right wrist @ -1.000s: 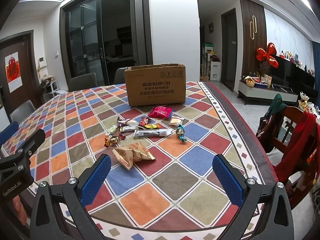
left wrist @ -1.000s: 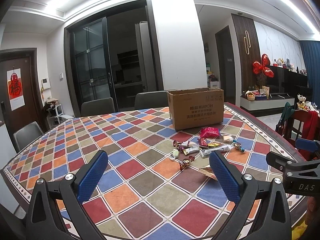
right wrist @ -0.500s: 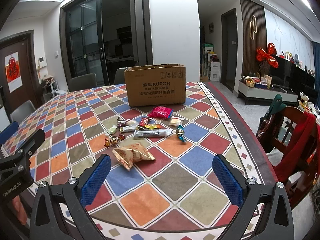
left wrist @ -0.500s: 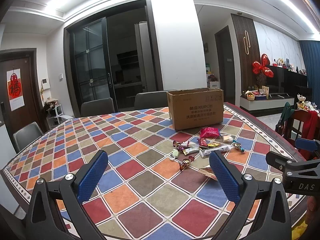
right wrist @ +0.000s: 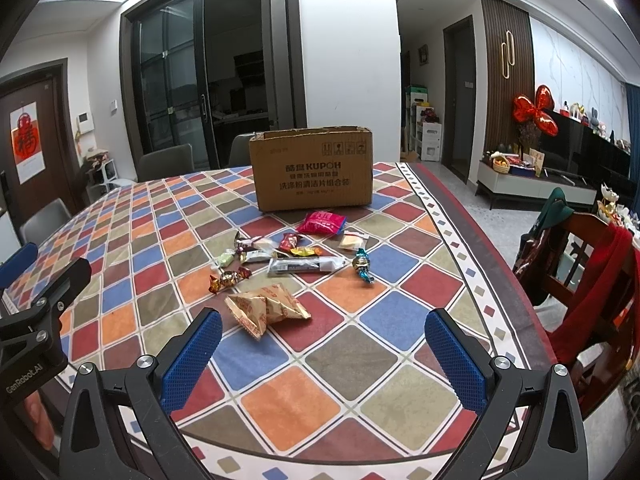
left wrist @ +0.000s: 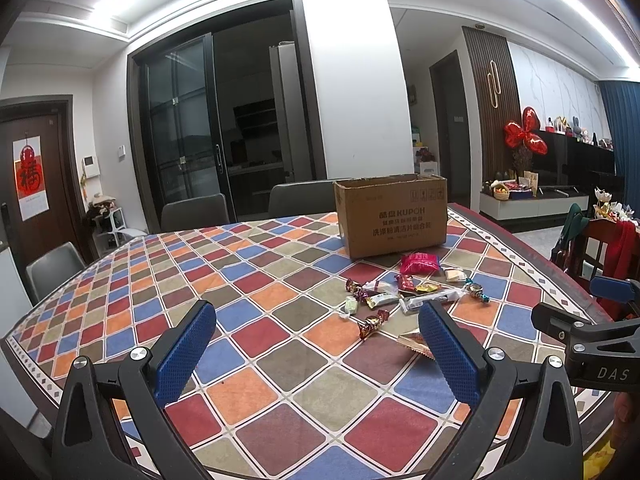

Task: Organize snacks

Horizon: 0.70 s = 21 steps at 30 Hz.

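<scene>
Snacks [right wrist: 292,260]: loose cluster on desk [right wrist: 288,396], right of centre, just in front of cardboard box [right wrist: 312,170]. Box upright, top open, printed side facing cameras, at far right part of desk. Desk covered w/ multicolour diamond-pattern cloth.

Cluster, far to near (right-wrist view): pink packet [right wrist: 322,223] nearest the box; pale square wafer pack [right wrist: 352,241] to its right; small red & gold wrapped candies [right wrist: 298,246] mid-cluster; long silver bar wrapper [right wrist: 306,266] lying crosswise; blue-foil candy [right wrist: 363,266] at right end of bar; pale green candy [right wrist: 225,259] at left; red-gold twist candy [right wrist: 229,279] near left; tan crinkled packet [right wrist: 267,308] nearest to the camera, apart from the rest.

Left gripper [left wrist: 316,356]: blue-padded fingers [left wrist: 186,350] spread wide, nothing btwn them, held above near desk edge, left of the cluster. Right gripper [right wrist: 320,354]: fingers [right wrist: 454,360] likewise spread wide, holding nothing, the tan packet lying just beyond them twd the left finger. Each gripper's side shows at the edge of the other's view.

Bkgd: grey chairs [left wrist: 194,210] at far side of desk; wooden chair [right wrist: 588,264] w/ red garment at right.
</scene>
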Available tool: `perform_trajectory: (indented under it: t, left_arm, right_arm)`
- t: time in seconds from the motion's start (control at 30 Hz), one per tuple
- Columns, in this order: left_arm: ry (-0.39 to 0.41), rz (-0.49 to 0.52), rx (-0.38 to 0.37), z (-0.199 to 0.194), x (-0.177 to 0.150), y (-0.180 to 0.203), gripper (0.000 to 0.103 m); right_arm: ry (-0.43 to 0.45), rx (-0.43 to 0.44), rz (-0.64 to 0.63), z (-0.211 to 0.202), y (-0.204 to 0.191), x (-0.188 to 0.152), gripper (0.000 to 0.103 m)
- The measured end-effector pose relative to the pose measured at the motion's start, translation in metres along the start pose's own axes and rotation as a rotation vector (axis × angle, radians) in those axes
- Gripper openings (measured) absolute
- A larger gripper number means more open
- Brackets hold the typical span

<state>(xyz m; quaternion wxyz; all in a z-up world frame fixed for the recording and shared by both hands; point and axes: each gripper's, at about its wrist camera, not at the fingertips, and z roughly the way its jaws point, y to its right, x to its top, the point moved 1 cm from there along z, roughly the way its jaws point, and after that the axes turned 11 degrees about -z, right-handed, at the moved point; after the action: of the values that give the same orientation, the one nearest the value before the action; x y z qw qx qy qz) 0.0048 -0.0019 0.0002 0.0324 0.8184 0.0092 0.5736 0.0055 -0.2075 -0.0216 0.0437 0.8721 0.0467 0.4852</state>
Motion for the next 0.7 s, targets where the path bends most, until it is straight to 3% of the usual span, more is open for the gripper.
perform_trajectory:
  t: [0.7]
  left_arm:
    - [-0.011, 0.037, -0.001, 0.010, -0.001, 0.000, 0.103]
  right_arm:
    - [-0.012, 0.029, -0.014, 0.013, -0.010, 0.000, 0.102]
